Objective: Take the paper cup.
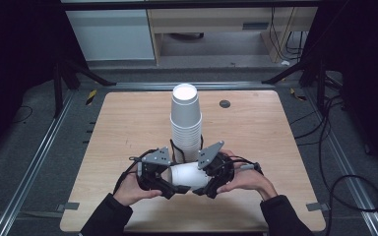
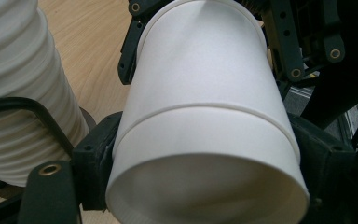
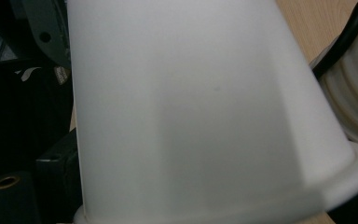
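Woodgrain table bears ribbed cup stack; smooth tapered cup lies sideways.

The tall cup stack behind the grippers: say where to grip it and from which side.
Grip the top cup of the cup stack across its side wall, just below its closed end. Come in level from the person's side, jaws left and right of it: the cups stand mouth-down, so the narrow top offers no rim.

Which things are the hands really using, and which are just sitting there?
In use:
- left tool, on one end of the cups
- right tool, on the other end
- two nested paper cups held sideways between them

Just sitting:
- tall cup stack behind
- round grommet in the table
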A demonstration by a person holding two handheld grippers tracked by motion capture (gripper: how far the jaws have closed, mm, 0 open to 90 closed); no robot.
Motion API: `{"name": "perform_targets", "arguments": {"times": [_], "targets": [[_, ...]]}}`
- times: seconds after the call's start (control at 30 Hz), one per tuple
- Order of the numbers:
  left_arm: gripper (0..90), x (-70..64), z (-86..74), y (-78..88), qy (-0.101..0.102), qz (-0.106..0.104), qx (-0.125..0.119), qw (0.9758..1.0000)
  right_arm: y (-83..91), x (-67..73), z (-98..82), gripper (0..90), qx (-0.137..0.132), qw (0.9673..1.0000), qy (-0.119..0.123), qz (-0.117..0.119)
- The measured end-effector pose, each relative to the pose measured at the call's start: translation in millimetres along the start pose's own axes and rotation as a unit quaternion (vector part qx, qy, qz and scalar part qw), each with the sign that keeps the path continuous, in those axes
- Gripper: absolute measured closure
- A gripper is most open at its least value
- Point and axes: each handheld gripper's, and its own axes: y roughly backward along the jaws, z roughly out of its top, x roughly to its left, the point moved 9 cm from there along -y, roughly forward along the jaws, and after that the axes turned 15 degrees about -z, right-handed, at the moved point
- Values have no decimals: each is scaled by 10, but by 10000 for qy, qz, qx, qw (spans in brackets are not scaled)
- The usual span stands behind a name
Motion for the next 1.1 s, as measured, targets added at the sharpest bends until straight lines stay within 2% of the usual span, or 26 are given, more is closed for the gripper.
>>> {"name": "perform_targets", "arguments": {"times": [0.27,0.33,0.67,0.8,1.0,1.1], "targets": [[213,-12,-2,-6,-47,-58,35,10000,33,26,-15,60,-6,9999,-101,127],[212,-7,-9,4,-59,-46,46,10000,53,13,-6,51,-62,9999,-106,78],[209,66,-47,148,-61,120,-64,9999,316,-135,34,42,-506,9974,-494,-138],[207,96,-46,193,-79,176,-219,9996,418,-186,-8,39,-640,9954,-669,-258],[206,108,-13,225,-190,126,-516,9984,490,-193,-89,31,-812,9916,-967,-291],[206,94,20,225,-211,30,-729,9971,513,-192,-132,31,-918,9887,-1139,-318]]}}
